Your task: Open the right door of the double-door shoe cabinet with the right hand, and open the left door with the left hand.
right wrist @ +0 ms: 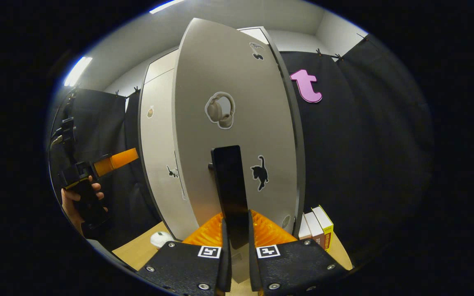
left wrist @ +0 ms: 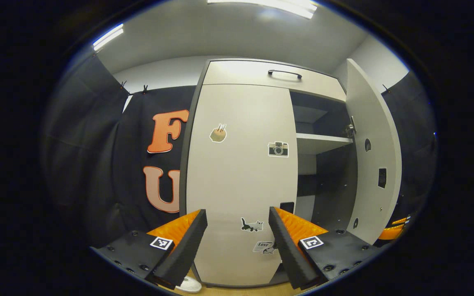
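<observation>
- Left gripper view, left to right: left gripper (left wrist: pixel 238 242) is spread wide with nothing between its fingers, facing the shoe cabinet (left wrist: pixel 261 74).
- Left door (left wrist: pixel 241 172) is closed and flat to the cabinet front; it carries several stickers, including a camera sticker (left wrist: pixel 278 149) and a cat sticker (left wrist: pixel 252 225).
- Right door (left wrist: pixel 375 156) is swung out, edge-on; a shelf (left wrist: pixel 323 142) shows in the exposed interior.
- A drawer with a dark handle (left wrist: pixel 284 73) sits above both doors.
- Right gripper view, left to right: a hand (right wrist: pixel 74 205) holds the left gripper (right wrist: pixel 115 161) well apart from the cabinet.
- A white object (right wrist: pixel 161 238) lies on the floor by the cabinet base.
- Right gripper (right wrist: pixel 235 236) is pinched on the black door handle (right wrist: pixel 229 185) of the right door (right wrist: pixel 228 82), both fingers pressing its lower end.
- 3 books (right wrist: pixel 317 226) stand just right of the cabinet.
</observation>
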Action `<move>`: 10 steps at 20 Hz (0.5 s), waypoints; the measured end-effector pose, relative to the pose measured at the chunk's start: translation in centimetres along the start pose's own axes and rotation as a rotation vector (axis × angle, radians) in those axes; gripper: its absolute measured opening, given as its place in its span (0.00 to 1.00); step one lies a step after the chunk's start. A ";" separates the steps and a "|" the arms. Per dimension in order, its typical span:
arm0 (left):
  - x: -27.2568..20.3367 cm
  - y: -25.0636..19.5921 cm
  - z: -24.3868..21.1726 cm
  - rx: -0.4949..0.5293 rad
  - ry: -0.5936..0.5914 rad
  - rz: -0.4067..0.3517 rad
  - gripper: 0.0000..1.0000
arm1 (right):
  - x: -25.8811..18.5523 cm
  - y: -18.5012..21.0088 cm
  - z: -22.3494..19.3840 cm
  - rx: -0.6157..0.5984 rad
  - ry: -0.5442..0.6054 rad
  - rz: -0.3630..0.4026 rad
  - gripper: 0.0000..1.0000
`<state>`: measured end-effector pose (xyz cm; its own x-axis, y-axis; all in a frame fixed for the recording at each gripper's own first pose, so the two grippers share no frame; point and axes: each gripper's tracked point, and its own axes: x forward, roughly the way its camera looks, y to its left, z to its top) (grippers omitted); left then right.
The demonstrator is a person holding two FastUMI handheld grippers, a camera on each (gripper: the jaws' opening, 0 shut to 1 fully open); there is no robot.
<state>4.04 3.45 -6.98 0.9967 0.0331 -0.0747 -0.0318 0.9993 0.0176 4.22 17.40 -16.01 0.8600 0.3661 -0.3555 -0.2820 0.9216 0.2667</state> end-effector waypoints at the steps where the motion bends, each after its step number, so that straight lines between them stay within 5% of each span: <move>1: 0.1 -0.5 -0.3 -0.001 0.005 -0.003 0.96 | -0.1 -0.3 0.1 -0.003 -0.004 -0.011 0.17; 10: 1.8 -2.7 -1.9 -0.012 0.041 -0.024 0.95 | -2.5 -5.5 0.9 -0.020 -0.033 -0.160 0.12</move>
<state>5.76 0.81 -9.07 0.9932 0.0092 -0.1160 -0.0089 1.0000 0.0031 3.96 11.31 -15.74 0.9080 0.2101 -0.3626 -0.1482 0.9703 0.1911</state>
